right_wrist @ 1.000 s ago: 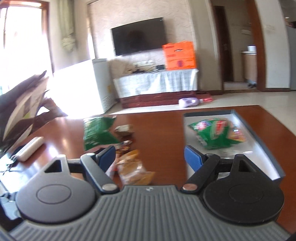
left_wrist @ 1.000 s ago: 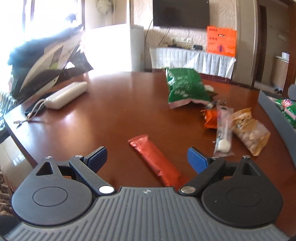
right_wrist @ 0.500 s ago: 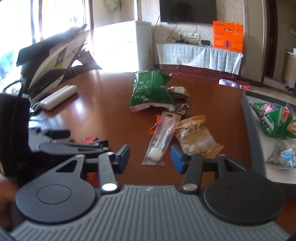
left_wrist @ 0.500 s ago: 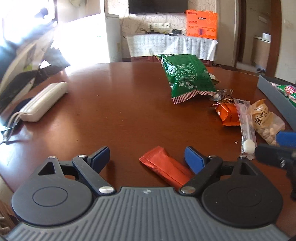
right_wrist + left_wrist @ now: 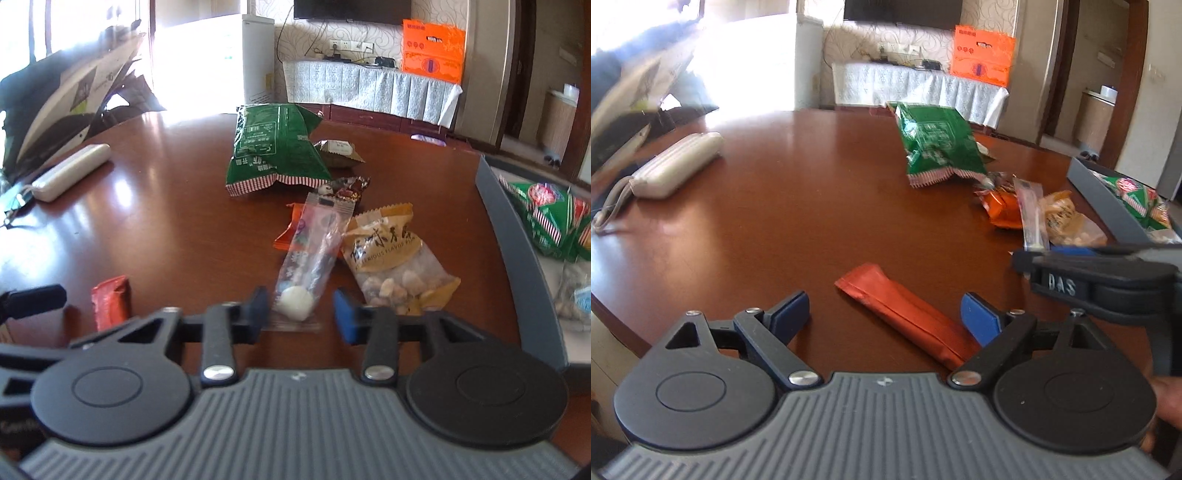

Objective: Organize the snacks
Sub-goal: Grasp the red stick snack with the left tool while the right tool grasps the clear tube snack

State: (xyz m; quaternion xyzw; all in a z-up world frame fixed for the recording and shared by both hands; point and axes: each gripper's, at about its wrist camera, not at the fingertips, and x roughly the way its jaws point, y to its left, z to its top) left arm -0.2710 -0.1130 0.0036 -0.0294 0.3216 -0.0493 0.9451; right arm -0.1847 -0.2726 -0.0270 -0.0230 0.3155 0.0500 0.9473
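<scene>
Patience serves us: our right tongs (image 5: 301, 312) are closing around the clear packet (image 5: 308, 266) on the worktop (image 5: 177, 221), pads not yet pressing, left tongs (image 5: 886, 314) wide over the red bar (image 5: 905, 314).

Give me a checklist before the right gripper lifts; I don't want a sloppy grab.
1. Clear packet between the right gripper's closing jaws: ok.
2. Pads pressing on it: not ok, a gap shows.
3. Nut bag free of the pad beside it: cannot tell.
4. Bare floor in the grey tray: ok.
5. Left gripper open, red packet lying loose between its jaws: ok.
</scene>
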